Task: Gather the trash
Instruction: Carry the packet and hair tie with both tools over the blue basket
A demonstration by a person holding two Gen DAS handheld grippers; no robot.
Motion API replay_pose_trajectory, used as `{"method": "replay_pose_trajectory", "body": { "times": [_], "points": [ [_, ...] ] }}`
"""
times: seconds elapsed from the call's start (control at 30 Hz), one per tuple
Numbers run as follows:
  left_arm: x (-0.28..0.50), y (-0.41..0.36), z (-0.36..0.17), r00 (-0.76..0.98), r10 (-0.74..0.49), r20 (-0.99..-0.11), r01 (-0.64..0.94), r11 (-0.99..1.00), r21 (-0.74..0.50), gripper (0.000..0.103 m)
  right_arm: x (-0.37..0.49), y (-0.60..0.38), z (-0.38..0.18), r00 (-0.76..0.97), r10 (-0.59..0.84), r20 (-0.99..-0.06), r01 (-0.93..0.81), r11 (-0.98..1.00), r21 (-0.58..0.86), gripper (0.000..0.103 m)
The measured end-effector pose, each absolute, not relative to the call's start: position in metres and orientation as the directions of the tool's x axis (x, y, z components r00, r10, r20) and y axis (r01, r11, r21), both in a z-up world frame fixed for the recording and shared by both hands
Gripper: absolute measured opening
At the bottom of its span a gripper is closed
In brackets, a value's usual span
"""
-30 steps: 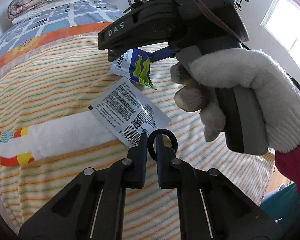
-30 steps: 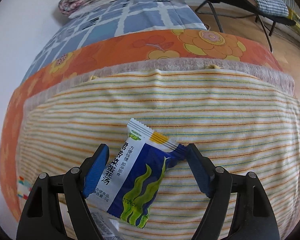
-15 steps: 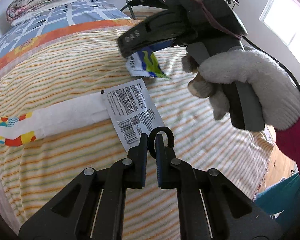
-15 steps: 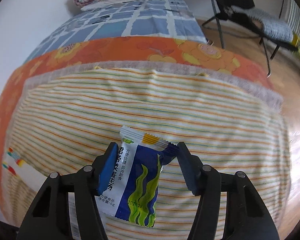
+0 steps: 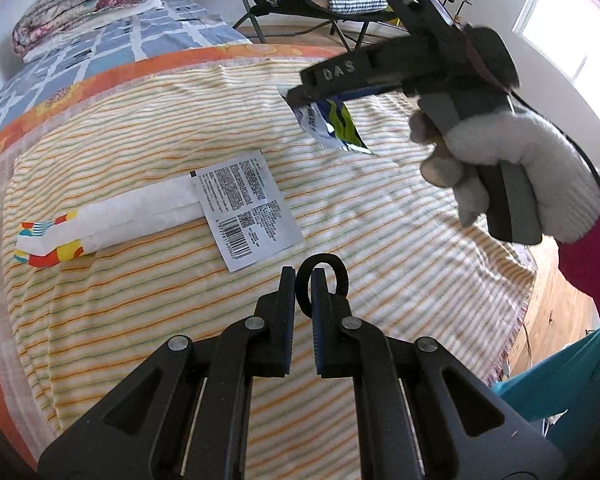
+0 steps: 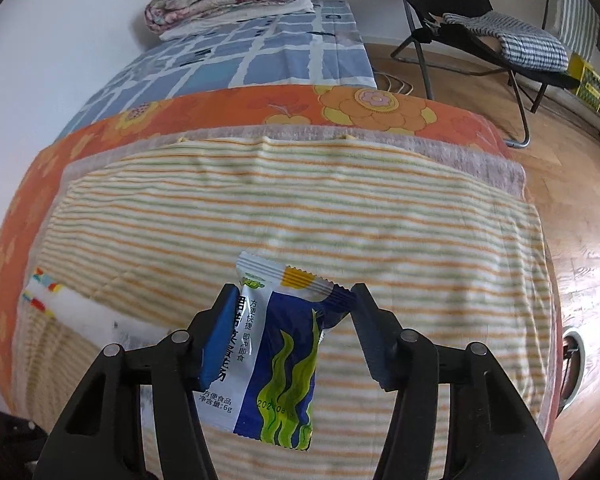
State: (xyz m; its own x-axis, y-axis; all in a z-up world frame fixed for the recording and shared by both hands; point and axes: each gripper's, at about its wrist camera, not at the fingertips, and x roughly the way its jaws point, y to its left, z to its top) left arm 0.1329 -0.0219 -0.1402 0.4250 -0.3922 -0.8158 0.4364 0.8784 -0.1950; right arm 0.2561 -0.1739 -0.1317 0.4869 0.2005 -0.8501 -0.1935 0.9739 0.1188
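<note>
Left to right in the left wrist view: we see a white paper wrapper with coloured end lying flat on the striped blanket, its end tucked under a white printed sachet, barcode side up. Left gripper is pinched shut on a black ring, just below the sachet, not touching it. Further right, a gloved hand holds the right gripper. Its jaws have just been closing and now clamp the blue-and-white snack packet by its sides; the packet hangs clear above the blanket, near the bed's right edge.
</note>
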Motion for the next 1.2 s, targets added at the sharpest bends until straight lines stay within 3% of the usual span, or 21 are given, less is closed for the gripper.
{"method": "replay_pose_trajectory", "body": {
  "times": [0.87, 1.2],
  "points": [
    [0.01, -0.018, -0.09, 0.481, -0.352, -0.803, 0.417, 0.898, -0.144, 0.006, 0.048, -0.209, -0.075, 0.48, 0.32, -0.817, -0.359, 0.921, 0.15, 0.056],
    [-0.045, -0.023, -0.106, 0.459, -0.344, -0.819, 0.403, 0.902, -0.153, 0.006, -0.038, -0.2, -0.084, 0.443, 0.336, -0.831, -0.429, 0.893, 0.132, 0.056]
  ]
}}
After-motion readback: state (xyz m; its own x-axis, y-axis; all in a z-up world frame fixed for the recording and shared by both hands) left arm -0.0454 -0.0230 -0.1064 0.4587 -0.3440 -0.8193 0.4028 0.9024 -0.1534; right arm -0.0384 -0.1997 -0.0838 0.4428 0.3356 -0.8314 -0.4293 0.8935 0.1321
